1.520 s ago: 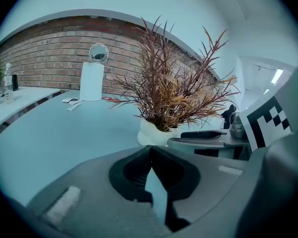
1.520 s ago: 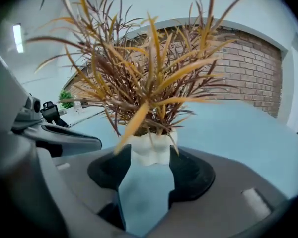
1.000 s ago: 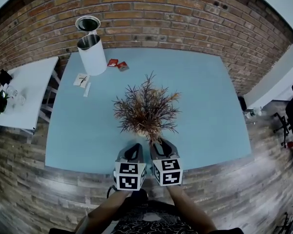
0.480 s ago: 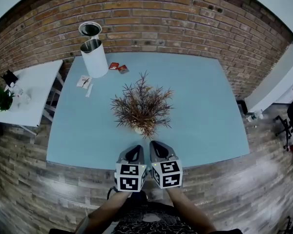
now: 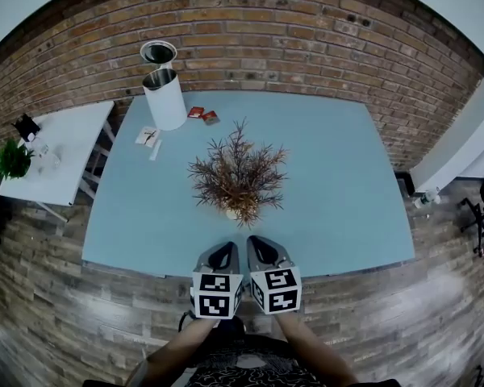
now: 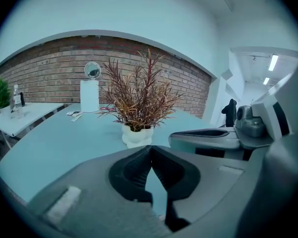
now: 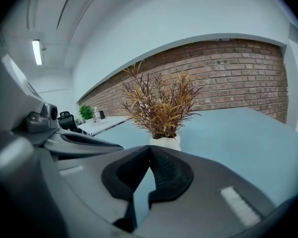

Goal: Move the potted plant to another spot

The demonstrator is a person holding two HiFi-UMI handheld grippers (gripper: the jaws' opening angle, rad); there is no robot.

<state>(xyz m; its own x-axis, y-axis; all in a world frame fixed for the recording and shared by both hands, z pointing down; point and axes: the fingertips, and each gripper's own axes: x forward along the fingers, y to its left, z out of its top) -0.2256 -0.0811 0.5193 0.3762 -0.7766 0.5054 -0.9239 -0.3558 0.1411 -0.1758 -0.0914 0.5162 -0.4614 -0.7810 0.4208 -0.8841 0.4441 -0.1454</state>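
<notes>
Potted plant (image 5: 238, 180) stands mid-table (image 5: 347, 176) in the head view; the left gripper (image 5: 223, 252) and right gripper (image 5: 258, 247) have drawn back from it. Left gripper view: jaws together, empty, plant ahead. Right gripper view: jaws just closed, empty. The placing looks finished.

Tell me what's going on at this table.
A person holds a two-jaw tool in each hand. The left tool and the right tool are both shut and empty, side by side at the near edge of the light blue table, aimed at the potted plant. The plant stands near the table's middle, touched by neither tool.
</notes>
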